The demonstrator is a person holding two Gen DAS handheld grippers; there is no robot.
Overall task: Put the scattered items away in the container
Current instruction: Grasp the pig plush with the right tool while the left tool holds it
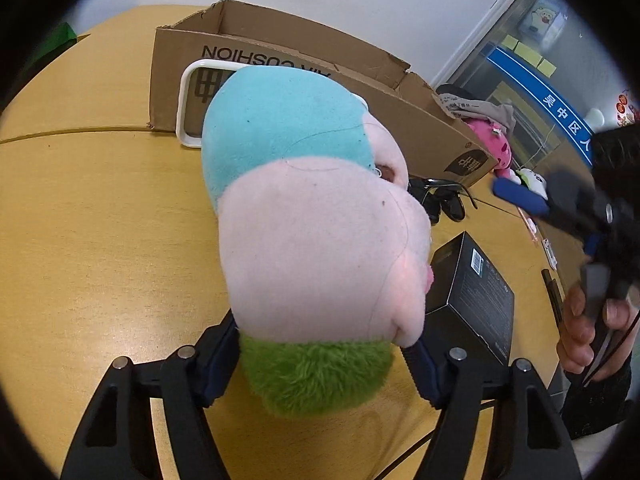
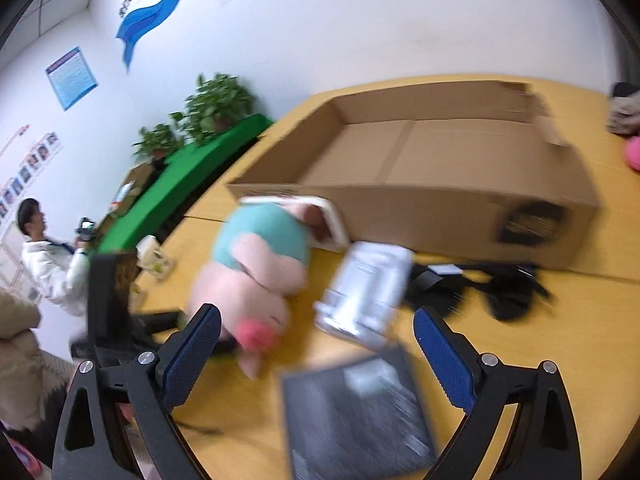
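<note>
Where the plush pig lies: the plush pig (image 1: 312, 240) is on its side on the yellow tabletop (image 1: 100, 220), just in front of the cardboard box (image 1: 280, 60) and outside it; its green tuft points toward my left camera.
Left fingers: my left gripper (image 1: 326, 352) straddles the green end of the pig. Both blue pads touch the toy, one on each side, so I read it as grasped. The pig is low against the tabletop.
Right fingers: my right gripper (image 2: 316, 316) is spread wide with nothing between the pads. It hangs above the tabletop, and its view is smeared by blur.
Container: the cardboard box stands open-topped on the far part of the tabletop, with one flap torn and bent.
Behind the pig: a white-framed panel (image 1: 188, 112) leans against the box wall, touching the pig's blue back.
Beside the pig: a black carton (image 1: 476, 292) sits just to its right, and a blurred white pack (image 2: 364, 288) lies near it in the right view.
Tangle: a dark strap or pair of glasses (image 1: 440, 200), I cannot tell which, lies near the box's front corner.
Far end: a pink soft toy (image 1: 496, 140) rests past the box's end.
Operator: a hand (image 1: 588, 332) grips the right handle at the edge of the left view.
</note>
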